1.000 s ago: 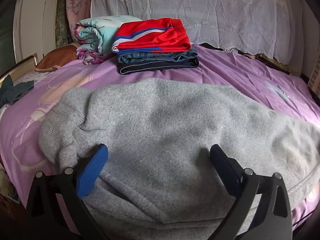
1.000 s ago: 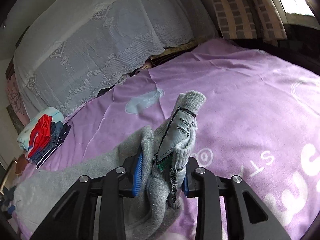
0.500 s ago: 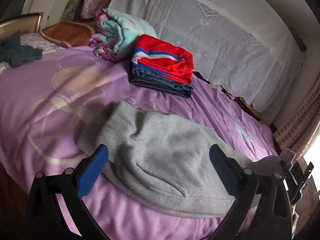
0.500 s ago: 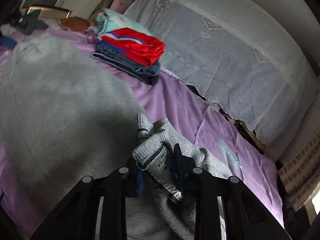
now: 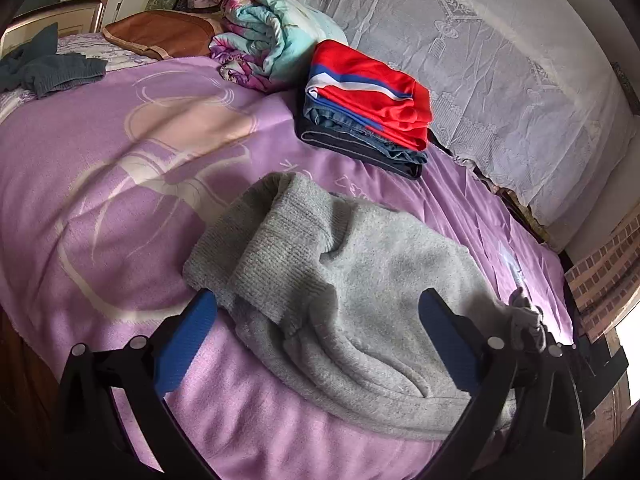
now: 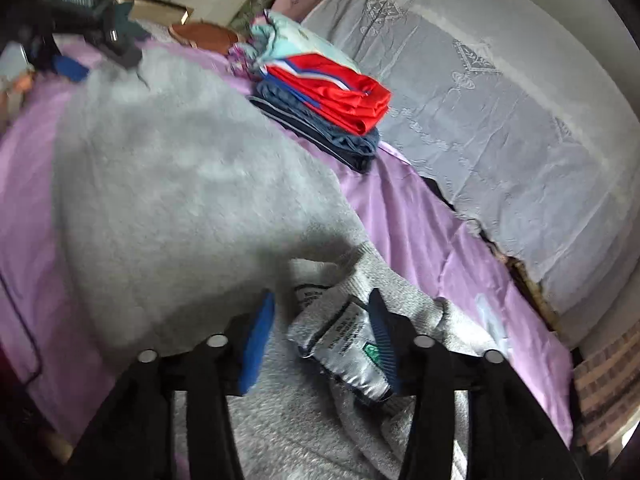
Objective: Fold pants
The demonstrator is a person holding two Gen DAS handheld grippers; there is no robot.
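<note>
Jaws spread on both grippers, grey fleece pants point(image 5: 360, 280) rumpled, folded over, ribbed cuffs stacked

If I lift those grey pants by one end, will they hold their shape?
Probably not. The grey pants lie in soft folds and bunch at the ribbed cuff, so they should droop. The fleecy knit looks thick, likely grippy rather than slippery.

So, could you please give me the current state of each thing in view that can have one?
Grey pants: folded over, lying on the purple bedspread, not yet compact.
Waistband with label: between the right gripper's jaws.
Right gripper: open, jaws parted.
Left gripper: open, holding nothing, over the pants.
Stack of clothes: folded, red on top.
Floral quilt: rolled up.
Dark green garment: crumpled, unfolded.
</note>
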